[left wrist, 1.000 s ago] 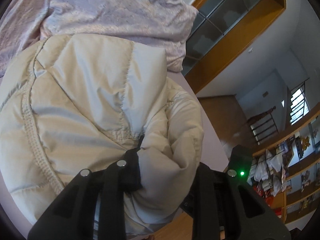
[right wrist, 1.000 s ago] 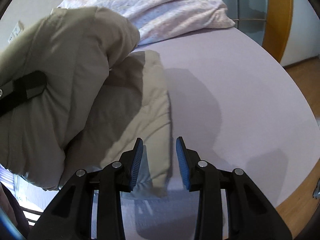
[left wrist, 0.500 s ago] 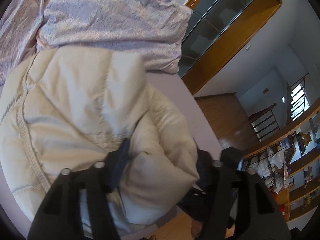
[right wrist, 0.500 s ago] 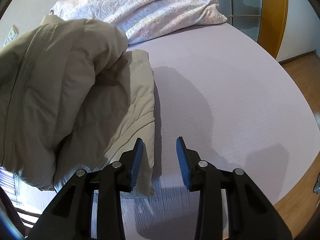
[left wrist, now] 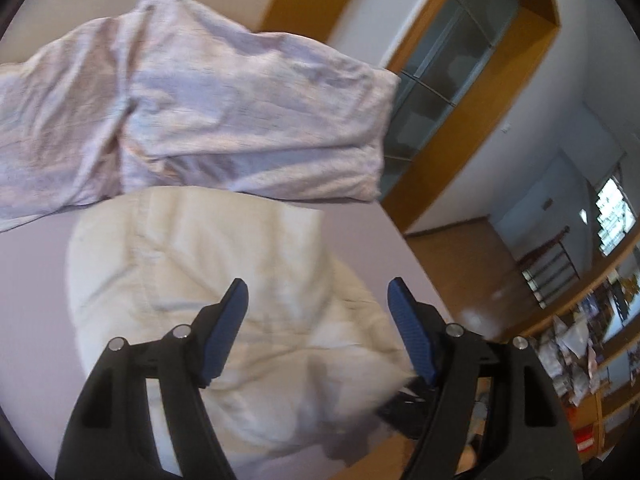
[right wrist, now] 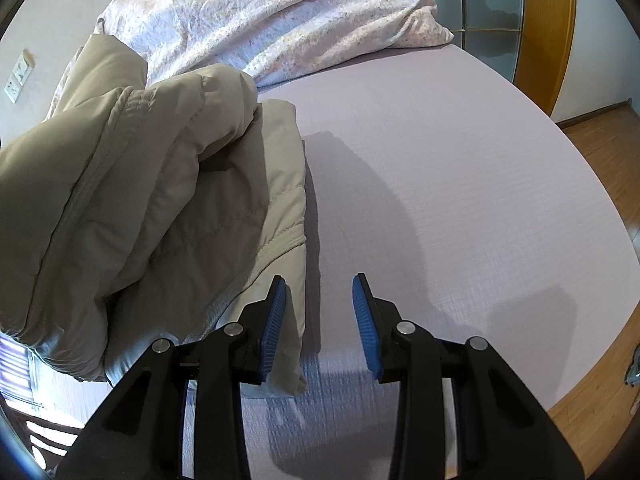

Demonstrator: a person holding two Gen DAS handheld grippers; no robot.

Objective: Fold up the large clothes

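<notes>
Leftmost, the cream padded jacket (left wrist: pixel 208 280) is being left bunched on the bed (right wrist: pixel 460 184), a thick fold piled over its flatter lower layer, probably so the bulk stays compact for the next fold. Behind it a crumpled floral quilt (left wrist: pixel 192 108) is lying against the far end, kept apart from the work. Above the jacket the left hand-held gripper (left wrist: pixel 316 328) is being held with jaws opening wide; nothing is being pinched between the blue pads, the fabric lying below them. Further right, the right hand-held gripper (right wrist: pixel 320 320) is being held partly apart and empty over bare sheet, just beside the jacket's hem, likely poised for that edge.
</notes>
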